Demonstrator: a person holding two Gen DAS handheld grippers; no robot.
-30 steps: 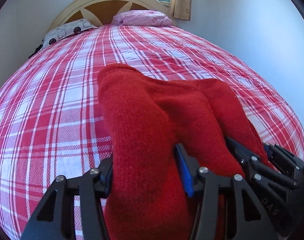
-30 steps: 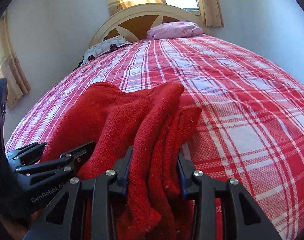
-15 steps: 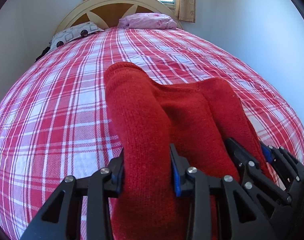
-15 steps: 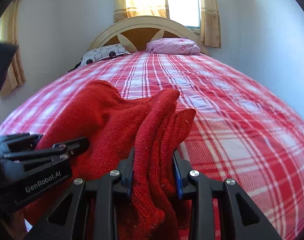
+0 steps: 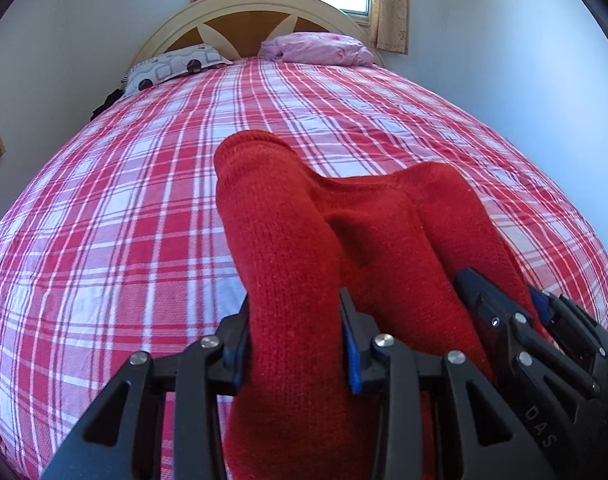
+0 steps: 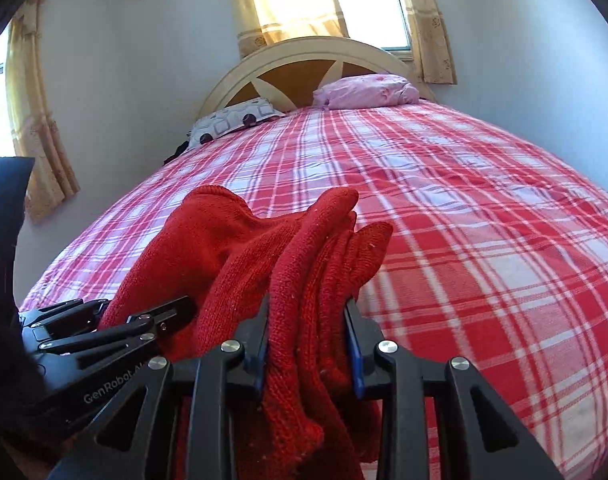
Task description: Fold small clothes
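A red knitted garment is bunched in thick folds above the red plaid bed sheet. My left gripper is shut on one rolled fold of it, blue pads pressing both sides. To its right, my right gripper clamps another fold. In the right wrist view the right gripper is shut on several stacked layers of the garment. The left gripper holds the cloth's left end there. The garment's lower part is hidden behind the fingers.
The plaid bed stretches ahead to a cream and wood headboard. A grey patterned pillow and a pink pillow lie at its head. White walls flank the bed, and curtains hang at the window.
Both grippers have narrowed onto the red garment's folds and risen with it, moving toward the headboard. More of the wall and window shows now.
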